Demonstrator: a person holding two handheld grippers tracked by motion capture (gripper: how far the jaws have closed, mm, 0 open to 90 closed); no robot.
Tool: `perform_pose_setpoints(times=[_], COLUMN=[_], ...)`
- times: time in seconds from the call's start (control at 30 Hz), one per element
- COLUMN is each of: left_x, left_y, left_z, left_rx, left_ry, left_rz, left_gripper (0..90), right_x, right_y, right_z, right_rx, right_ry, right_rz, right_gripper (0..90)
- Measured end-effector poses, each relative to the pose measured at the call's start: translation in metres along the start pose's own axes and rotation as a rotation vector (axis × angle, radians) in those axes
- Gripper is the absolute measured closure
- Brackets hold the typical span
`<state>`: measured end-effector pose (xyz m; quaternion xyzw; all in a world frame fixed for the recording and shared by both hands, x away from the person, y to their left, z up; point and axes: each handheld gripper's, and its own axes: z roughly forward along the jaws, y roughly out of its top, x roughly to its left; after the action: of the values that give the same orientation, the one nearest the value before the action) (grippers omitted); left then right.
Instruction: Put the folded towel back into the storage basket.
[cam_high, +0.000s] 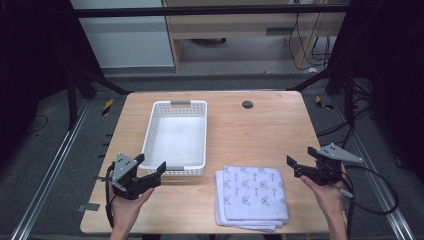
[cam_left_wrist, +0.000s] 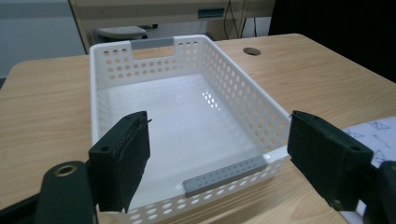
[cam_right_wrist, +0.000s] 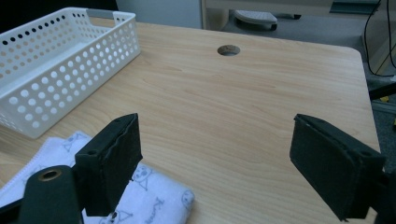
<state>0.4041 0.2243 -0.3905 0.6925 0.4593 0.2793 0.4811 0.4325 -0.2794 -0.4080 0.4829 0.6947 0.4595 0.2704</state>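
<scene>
Your left gripper (cam_high: 150, 169) hovers at the near end of the white basket (cam_high: 176, 134), its jaws spread wide and gripping nothing. Your right gripper (cam_high: 300, 161) hangs over the table (cam_high: 250, 135) just right of the folded patterned cloth (cam_high: 251, 195), jaws likewise well apart and empty. The cloth lies flat near the table's front edge, just beside the basket's near right corner.

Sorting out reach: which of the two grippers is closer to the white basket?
The left gripper: its open jaws reach the white basket at its near rim. The right gripper is beyond the folded cloth.
</scene>
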Motion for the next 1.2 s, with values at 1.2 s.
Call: perform_pose_setpoints(times=[1.2], left_x=[-0.075], left_y=[-0.025], left_z=[0.038], left_rx=[0.111], left_ry=[-0.171], left_rz=[0.105], left_gripper=[21.9], right_x=[0.008], right_y=[-0.009], right_z=[0.014], right_rx=[0.052], right_ry=[0.084], right_rz=[-0.003], right_gripper=[24.1])
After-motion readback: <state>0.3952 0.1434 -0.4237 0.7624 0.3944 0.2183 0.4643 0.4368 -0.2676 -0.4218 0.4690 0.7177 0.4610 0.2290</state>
